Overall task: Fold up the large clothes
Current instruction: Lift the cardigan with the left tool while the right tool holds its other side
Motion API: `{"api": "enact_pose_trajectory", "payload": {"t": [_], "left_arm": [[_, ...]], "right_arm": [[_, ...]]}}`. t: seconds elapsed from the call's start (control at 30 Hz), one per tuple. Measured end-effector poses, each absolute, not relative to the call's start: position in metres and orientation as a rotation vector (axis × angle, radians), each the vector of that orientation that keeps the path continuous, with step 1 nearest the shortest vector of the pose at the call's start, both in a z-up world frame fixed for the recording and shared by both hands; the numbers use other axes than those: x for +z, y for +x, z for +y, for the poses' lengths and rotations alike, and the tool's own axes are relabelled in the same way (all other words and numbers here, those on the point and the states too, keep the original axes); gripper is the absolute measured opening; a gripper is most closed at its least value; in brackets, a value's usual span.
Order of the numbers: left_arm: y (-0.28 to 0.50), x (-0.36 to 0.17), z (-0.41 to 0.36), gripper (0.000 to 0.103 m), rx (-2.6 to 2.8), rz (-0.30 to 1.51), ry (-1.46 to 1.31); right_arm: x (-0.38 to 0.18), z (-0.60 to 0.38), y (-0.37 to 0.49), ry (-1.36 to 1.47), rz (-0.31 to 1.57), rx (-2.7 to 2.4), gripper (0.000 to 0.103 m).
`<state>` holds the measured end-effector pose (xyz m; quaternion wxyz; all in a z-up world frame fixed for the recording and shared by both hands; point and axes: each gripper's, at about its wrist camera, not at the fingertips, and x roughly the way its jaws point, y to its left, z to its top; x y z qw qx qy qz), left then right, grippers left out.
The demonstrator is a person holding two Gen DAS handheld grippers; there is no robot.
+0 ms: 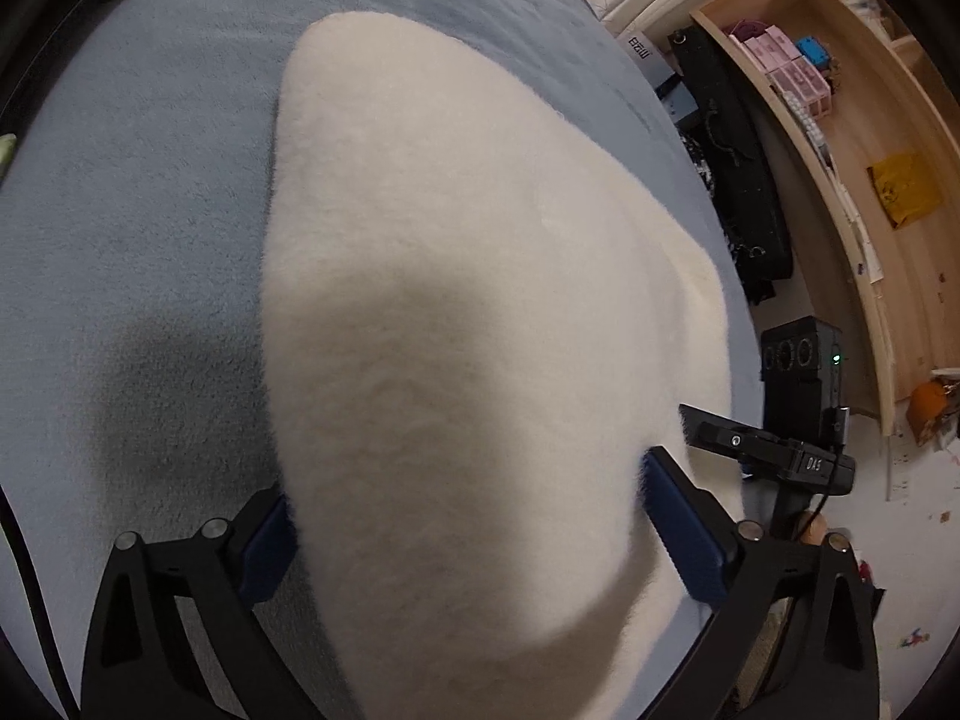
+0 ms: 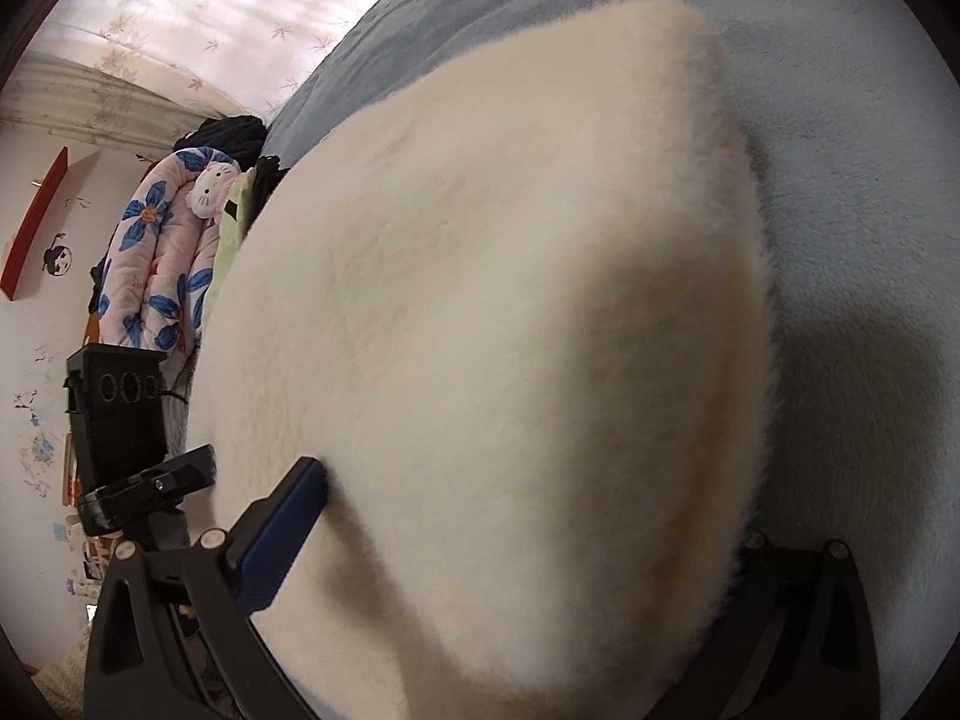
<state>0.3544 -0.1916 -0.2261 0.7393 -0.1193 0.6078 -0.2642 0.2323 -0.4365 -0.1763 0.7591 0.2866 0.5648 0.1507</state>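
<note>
A thick cream fleece garment [image 1: 456,276] lies folded on a blue-grey blanket [image 1: 138,192]. My left gripper [image 1: 468,534] is open, its blue-padded fingers [image 1: 684,534] wide apart on either side of the garment's near end, which bulges up between them. In the right wrist view the same garment [image 2: 510,312] fills the middle. My right gripper [image 2: 522,546] is open too; its left finger [image 2: 282,534] rests against the fleece and the right finger is mostly hidden behind it. Each view shows the other gripper beside the garment.
The blue-grey blanket [image 2: 858,210] covers the bed. A wooden shelf unit [image 1: 840,138] and black bags [image 1: 738,180] stand beyond the bed's edge. A floral quilt [image 2: 162,264] and a curtain [image 2: 210,18] lie off the other side.
</note>
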Motion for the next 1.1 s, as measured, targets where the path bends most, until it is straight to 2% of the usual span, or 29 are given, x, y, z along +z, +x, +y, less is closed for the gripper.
{"api": "enact_pose_trajectory", "payload": {"t": [0.13,0.2,0.4,0.7,0.9,1.1], "left_arm": [[0.35,-0.216,-0.194,0.086,-0.571,1.306,-0.206],[0.348,-0.21,-0.197,0.08,-0.564,1.291,-0.192],[0.333,-0.183,-0.201,0.068,-0.551,1.229,-0.089],[0.289,-0.136,-0.159,0.066,-0.519,1.181,-0.036],[0.262,-0.11,-0.092,0.066,-0.471,1.18,-0.054],[0.266,-0.074,-0.008,0.066,-0.376,1.13,-0.1]], "right_arm": [[-0.171,-0.438,0.23,0.635,1.216,0.296,0.088],[-0.166,-0.439,0.225,0.654,1.192,0.286,0.074],[-0.14,-0.427,0.204,0.644,1.144,0.243,0.052],[-0.109,-0.369,0.157,0.689,1.141,0.232,0.049],[-0.084,-0.298,0.147,0.671,1.162,0.28,0.049],[-0.052,-0.213,0.182,0.61,1.153,0.381,0.049]]}}
